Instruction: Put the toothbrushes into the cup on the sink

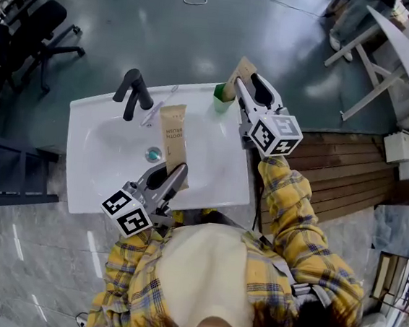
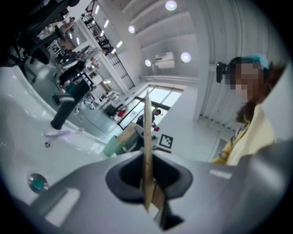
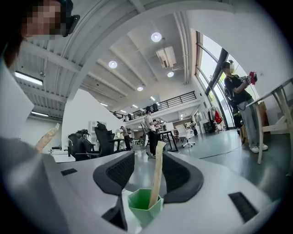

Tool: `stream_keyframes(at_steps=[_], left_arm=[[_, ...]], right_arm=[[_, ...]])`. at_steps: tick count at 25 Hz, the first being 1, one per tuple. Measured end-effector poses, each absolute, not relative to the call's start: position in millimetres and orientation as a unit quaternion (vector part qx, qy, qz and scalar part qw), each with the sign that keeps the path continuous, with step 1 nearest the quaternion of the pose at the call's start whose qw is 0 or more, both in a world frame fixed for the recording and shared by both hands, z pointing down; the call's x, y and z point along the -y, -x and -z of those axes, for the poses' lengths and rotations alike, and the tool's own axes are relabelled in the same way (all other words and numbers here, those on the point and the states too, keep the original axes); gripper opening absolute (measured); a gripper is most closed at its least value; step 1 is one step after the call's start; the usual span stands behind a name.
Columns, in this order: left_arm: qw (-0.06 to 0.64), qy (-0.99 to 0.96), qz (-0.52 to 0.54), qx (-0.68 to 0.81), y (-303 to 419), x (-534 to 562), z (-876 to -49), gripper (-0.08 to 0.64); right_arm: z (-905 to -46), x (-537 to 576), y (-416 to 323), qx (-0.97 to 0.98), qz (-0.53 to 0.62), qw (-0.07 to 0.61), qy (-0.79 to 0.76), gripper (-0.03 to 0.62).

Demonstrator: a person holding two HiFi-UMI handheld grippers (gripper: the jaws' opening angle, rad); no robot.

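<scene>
- Toothbrush in brown card sleeve (image 3: pixel 159 155) leans in green plastic cup (image 3: pixel 141 206); my open-jawed right gripper (image 3: pixel 149 169) could tip both.
- Left gripper (image 2: pixel 147 182), clamped on flat brown card toothbrush pack (image 2: pixel 147 132), may lose it.

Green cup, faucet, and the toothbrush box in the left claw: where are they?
green cup (image 3: pixel 143 214): right gripper view, front wall.
faucet (image 1: pixel 136 79): head view, black spout.
toothbrush box (image 1: pixel 172 138): head view, printed face.

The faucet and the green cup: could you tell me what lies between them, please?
In the head view, a pale toothbrush lies on the sink ledge between them.
</scene>
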State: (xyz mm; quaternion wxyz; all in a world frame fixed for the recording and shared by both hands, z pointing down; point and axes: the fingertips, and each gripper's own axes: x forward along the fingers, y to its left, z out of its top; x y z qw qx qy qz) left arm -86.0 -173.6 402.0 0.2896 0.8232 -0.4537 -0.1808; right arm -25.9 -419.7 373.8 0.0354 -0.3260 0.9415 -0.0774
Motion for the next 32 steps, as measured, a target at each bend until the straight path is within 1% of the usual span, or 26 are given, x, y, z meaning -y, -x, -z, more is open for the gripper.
stream_keyframes(at_steps=[10, 16, 21, 32], left_arm=[[0.290, -0.824, 0.182, 0.451, 86.5, 169.6, -400.1, 0.028], [0.288, -0.827, 0.183, 0.446, 86.4, 168.9, -398.1, 0.028], [0.285, -0.832, 0.177, 0.442, 86.5, 173.2, -398.2, 0.028], [0.287, -0.851, 0.151, 0.413, 80.3, 181.2, -401.2, 0.028]], right_arm=[[-378.5, 418.6, 19.7, -0.936, 0.103, 0.036, 0.335, 0.158], [-359.0, 392.9, 7.1, -0.938, 0.095, 0.057, 0.328, 0.156], [-346.6, 354.7, 13.7, -0.952, 0.093, 0.053, 0.286, 0.156], [-328.4, 278.0, 38.4, -0.978, 0.142, 0.036, 0.149, 0.156]])
